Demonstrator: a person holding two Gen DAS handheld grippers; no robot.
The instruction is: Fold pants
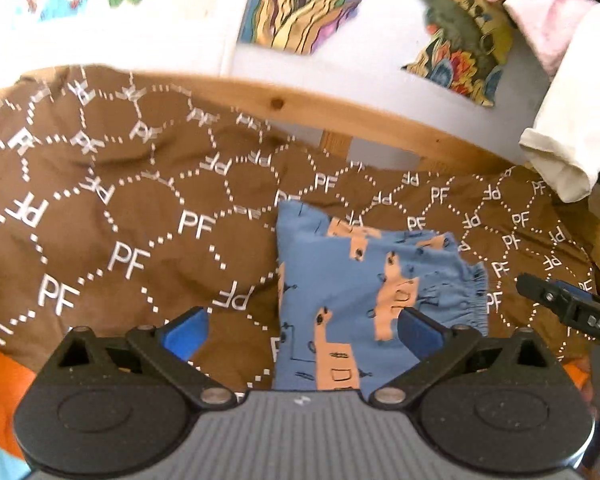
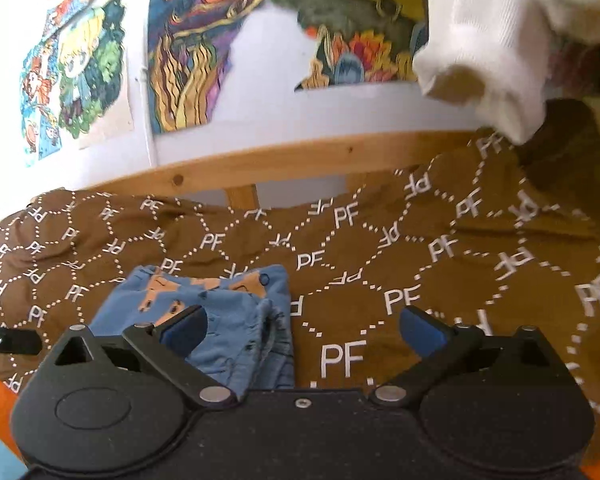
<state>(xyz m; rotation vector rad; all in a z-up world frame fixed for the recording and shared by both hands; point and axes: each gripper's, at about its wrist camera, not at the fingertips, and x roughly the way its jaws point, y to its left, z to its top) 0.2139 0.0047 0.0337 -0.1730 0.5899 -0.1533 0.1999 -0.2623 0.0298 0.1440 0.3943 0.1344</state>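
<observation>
Both sets of black jaws with blue pads are standing spread wide, pinching nothing: left gripper (image 1: 302, 330) and right gripper (image 2: 304, 330). Folded blue cotton pants with tan animal prints (image 1: 364, 292) (image 2: 220, 320) are lying on the brown bedspread patterned with white PF letters (image 1: 140, 208) (image 2: 420, 264), reaching between the left jaws and past the right gripper's left pad.

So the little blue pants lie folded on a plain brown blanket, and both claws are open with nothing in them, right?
Not quite: the brown blanket is not plain; it carries white dotted hexagons and PF letters, as the left wrist view shows. The blue pants do lie folded, and the left gripper and right gripper are open and empty.
</observation>
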